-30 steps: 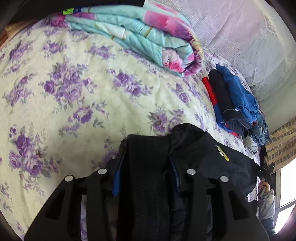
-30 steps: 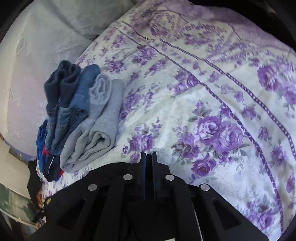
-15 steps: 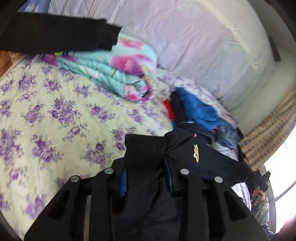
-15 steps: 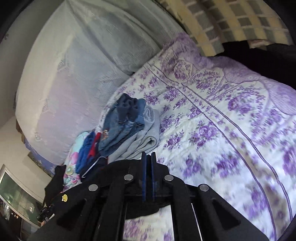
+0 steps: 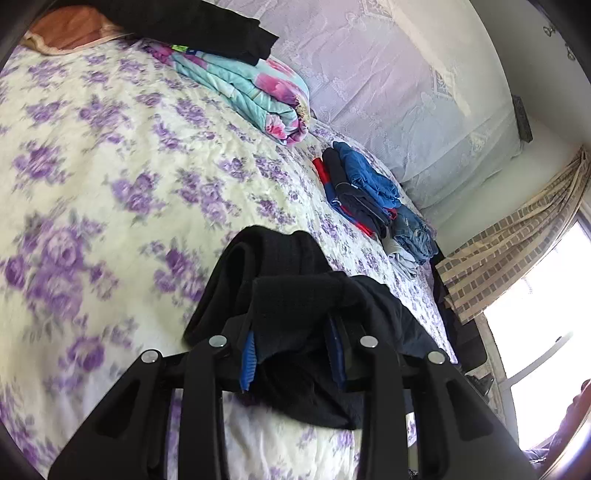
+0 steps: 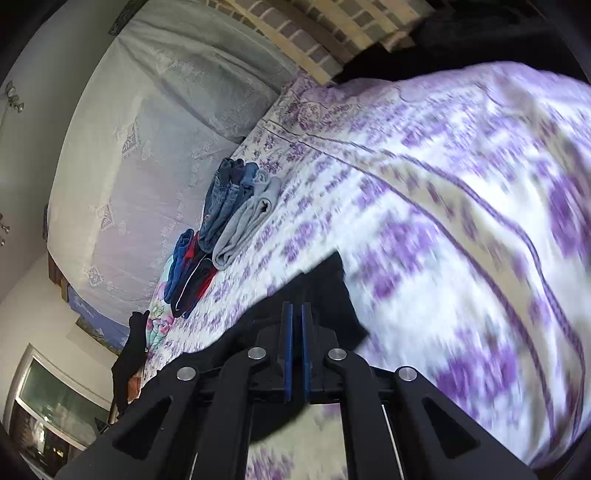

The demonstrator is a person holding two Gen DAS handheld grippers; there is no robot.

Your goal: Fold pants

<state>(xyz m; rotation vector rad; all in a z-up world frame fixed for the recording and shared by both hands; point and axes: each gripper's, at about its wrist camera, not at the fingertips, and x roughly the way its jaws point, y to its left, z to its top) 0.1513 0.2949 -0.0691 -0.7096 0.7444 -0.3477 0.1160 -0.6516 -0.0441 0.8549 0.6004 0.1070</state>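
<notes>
The left gripper (image 5: 293, 354) has a thick bunch of the black pants (image 5: 280, 280) squeezed between its two blue pads (image 5: 248, 356). The jaws stand partly apart because the cloth fills the gap. The pants hump up over the fingers and hang down in front of them, just over the bed (image 5: 110, 206). The right gripper (image 6: 295, 354) has its blue pads (image 6: 288, 354) almost together, with only a thin slit between them. The black pants (image 6: 325, 295) lie around and behind these fingers, but I cannot tell if any cloth is caught in the slit. In both views the bed, white with purple flowers, looks blurry close to the camera. A bit farther off, near the far side of the bed, there is a row of folded clothes (image 5: 364, 192) in blue, dark blue, red and grey. In the right view the same clothes (image 6: 236, 218) show a grey piece on the near side and jeans behind it. Past them, in the left view, a folded blanket (image 5: 251, 92) in light blue and pink rests on the bed, and a black cloth (image 5: 207, 29) lies on top of it. Behind it all hangs a white lace sheet (image 5: 388, 92). At the far right a checked curtain (image 5: 517, 236) hangs by a bright window (image 5: 546, 314).
</notes>
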